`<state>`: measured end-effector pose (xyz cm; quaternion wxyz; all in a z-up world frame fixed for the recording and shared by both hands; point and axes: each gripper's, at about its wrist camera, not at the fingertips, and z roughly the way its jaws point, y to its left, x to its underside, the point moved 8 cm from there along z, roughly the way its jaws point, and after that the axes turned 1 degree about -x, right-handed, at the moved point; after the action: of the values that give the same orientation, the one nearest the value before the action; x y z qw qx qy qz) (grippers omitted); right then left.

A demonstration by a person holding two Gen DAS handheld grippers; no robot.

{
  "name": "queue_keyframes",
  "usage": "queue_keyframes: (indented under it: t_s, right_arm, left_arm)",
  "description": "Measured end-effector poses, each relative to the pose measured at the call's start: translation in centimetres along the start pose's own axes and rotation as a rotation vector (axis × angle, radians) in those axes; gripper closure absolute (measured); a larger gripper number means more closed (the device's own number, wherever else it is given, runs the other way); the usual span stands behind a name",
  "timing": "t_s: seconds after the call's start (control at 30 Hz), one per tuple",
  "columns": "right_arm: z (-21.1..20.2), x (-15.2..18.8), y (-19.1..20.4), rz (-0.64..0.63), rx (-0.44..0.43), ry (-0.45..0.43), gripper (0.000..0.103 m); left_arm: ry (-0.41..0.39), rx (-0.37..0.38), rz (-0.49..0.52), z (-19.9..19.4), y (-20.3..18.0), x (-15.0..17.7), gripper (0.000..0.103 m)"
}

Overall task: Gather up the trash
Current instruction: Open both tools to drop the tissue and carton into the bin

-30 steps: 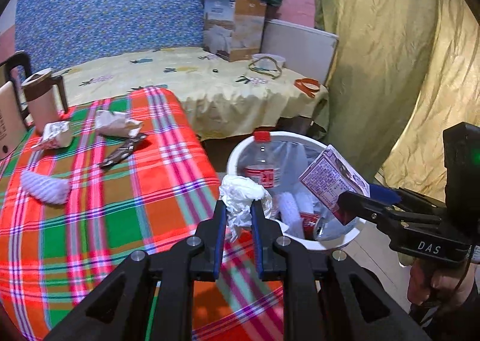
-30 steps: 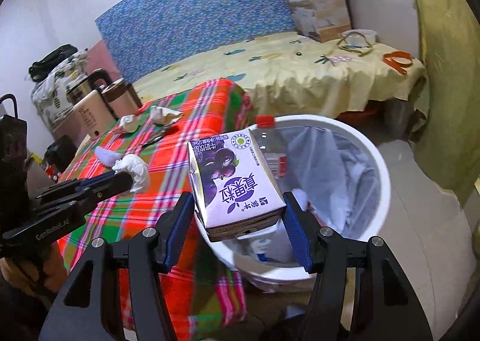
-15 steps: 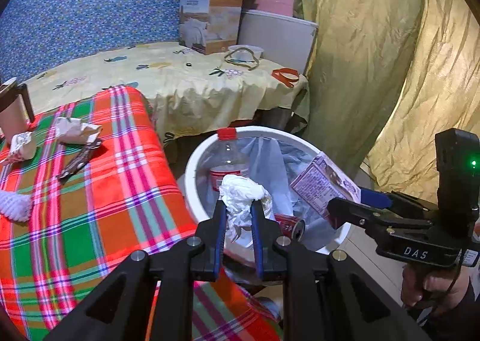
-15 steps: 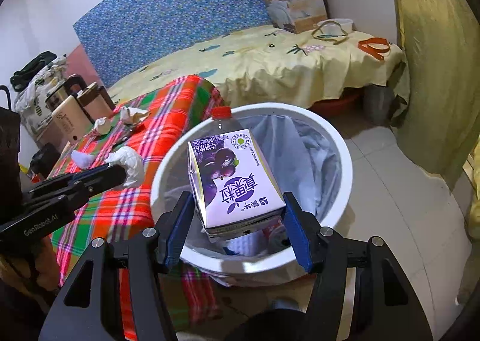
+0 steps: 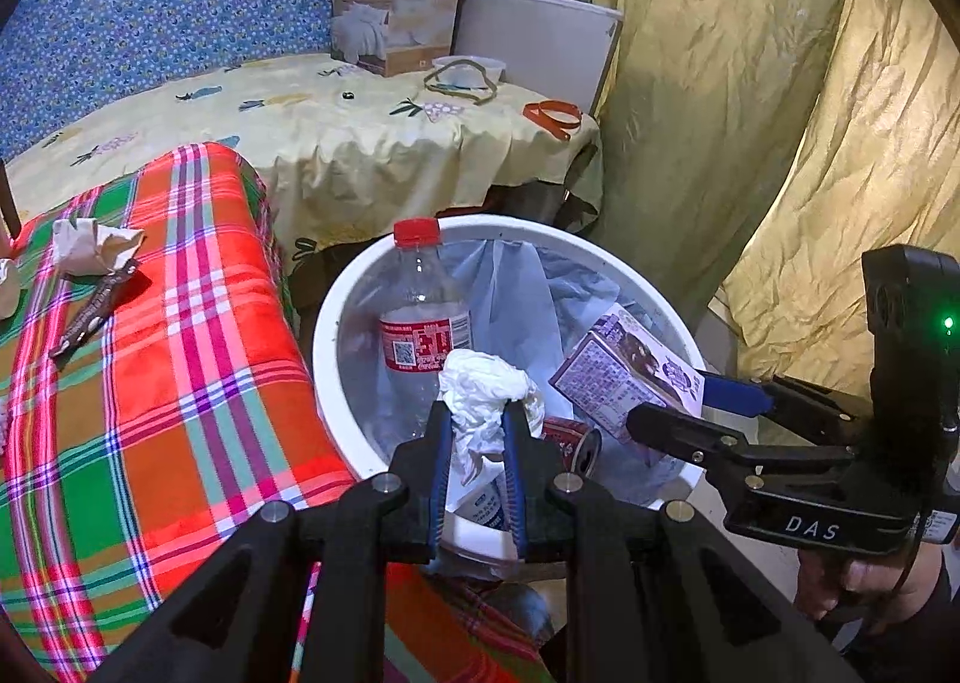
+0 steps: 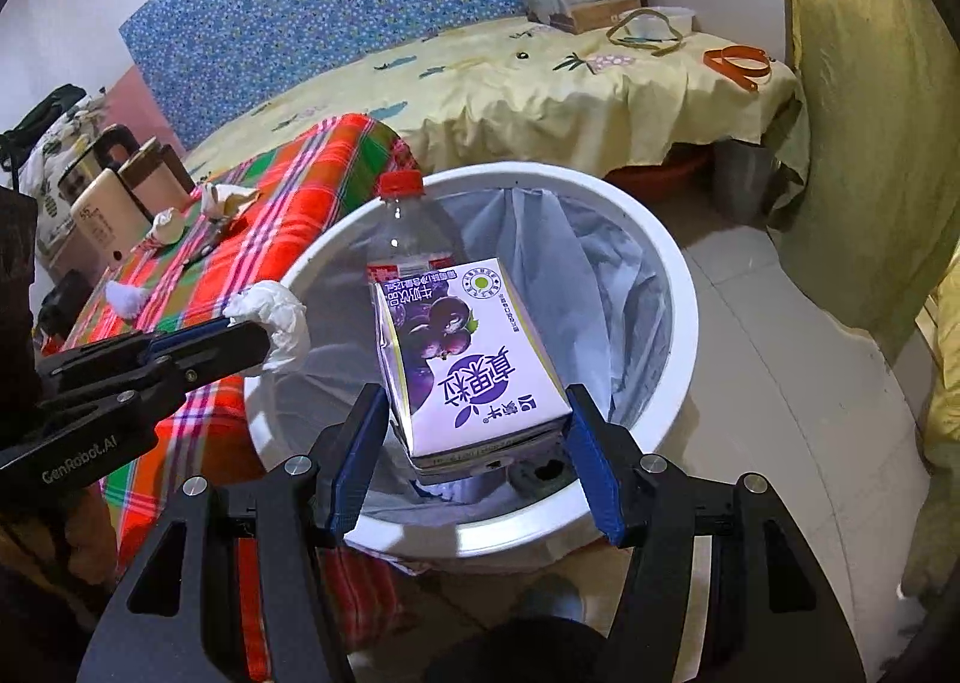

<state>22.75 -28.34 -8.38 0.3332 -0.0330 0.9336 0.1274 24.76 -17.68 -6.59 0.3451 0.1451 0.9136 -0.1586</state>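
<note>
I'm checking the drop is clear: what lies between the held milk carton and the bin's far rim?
In the right wrist view, a plastic bottle stands in the bin beyond the milk carton; otherwise only liner.

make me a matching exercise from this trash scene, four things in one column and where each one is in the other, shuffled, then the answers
Things
1. crumpled white tissue wad
2. purple and white drink carton
3. clear plastic bottle with red cap
4. dark snack wrapper

Places
A. lying on the red plaid tablecloth
B. standing inside the white round bin
C. clamped in the left gripper
D. between the pads of the right gripper

Pairs: 1-C, 2-D, 3-B, 4-A
</note>
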Motion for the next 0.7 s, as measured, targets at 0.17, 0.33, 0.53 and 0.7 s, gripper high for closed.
queue_keyframes:
  t_s: [0.17,0.33,0.53,0.7]
  right_arm:
    - [0.1,-0.2,-0.4,-0.007,0.013,0.000,0.041]
    - [0.0,-0.5,-0.6,-0.008,0.027,-0.014,0.041]
    - [-0.9,-0.6,-0.3,-0.008,0.024,-0.038,0.041]
    - [-1.7,-0.8,0.6,-0.007,0.003,-0.062,0.041]
  left_arm:
    - [0.010,-0.004,-0.004,0.9,0.1,-0.2,0.083]
    - [0.013,-0.007,-0.009,1.5,0.1,-0.5,0.073]
    - [0.002,0.001,-0.015,1.0,0.4,-0.4,0.063]
    - [-0.016,-0.009,-0.027,0.1,0.8,-0.3,0.063]
